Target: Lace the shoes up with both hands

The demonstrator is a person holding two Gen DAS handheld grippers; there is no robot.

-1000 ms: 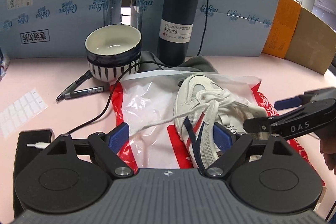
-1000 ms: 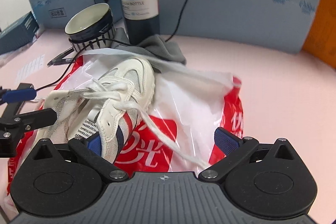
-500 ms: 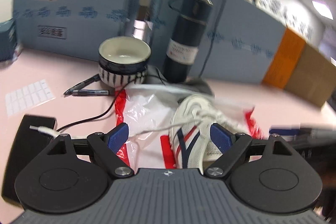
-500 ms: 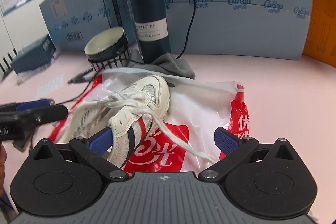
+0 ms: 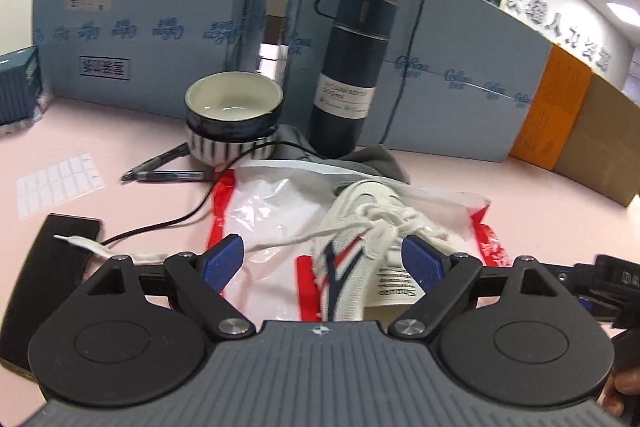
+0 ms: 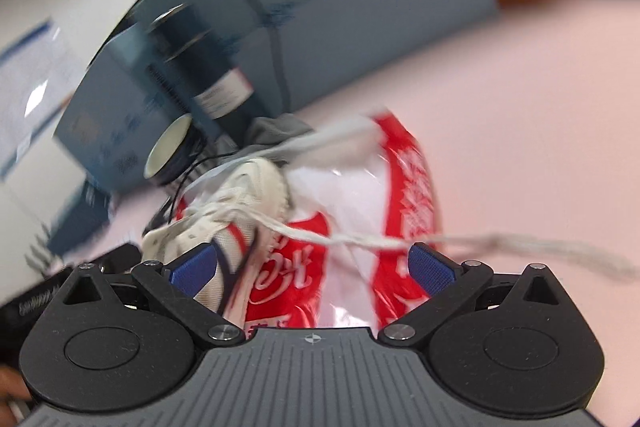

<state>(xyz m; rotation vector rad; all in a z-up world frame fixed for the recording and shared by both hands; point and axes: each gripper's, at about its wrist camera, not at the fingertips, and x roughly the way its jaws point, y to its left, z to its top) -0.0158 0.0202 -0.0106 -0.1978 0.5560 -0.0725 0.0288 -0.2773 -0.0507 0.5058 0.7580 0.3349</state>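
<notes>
A white sneaker [image 5: 360,223] with navy and red stripes lies on a red and white plastic bag [image 5: 264,203], toe pointing away. My left gripper [image 5: 323,262] stands open, its blue pads either side of the shoe's heel without touching it. One loose lace end [image 5: 80,245] trails left onto a black slab. In the tilted, blurred right wrist view the sneaker [image 6: 248,195] sits left of centre. My right gripper [image 6: 314,267] is open, and the other lace [image 6: 400,241] runs past its right pad, unclamped. The right gripper's body [image 5: 608,283] shows at the left view's right edge.
Behind the shoe stand a dark vacuum bottle [image 5: 352,75] and a striped bowl [image 5: 234,119], with a grey cloth [image 5: 376,163], pens [image 5: 168,175] and a black cable [image 5: 192,215]. A black slab [image 5: 52,267] lies front left. Blue boards [image 5: 140,27] and a cardboard box [image 5: 600,143] wall the pink table.
The right wrist view has rolled hard, so the scene now tilts and blurs. The right gripper has drawn back from beside the shoe to the left view's lower right edge. The left gripper shifted slightly.
</notes>
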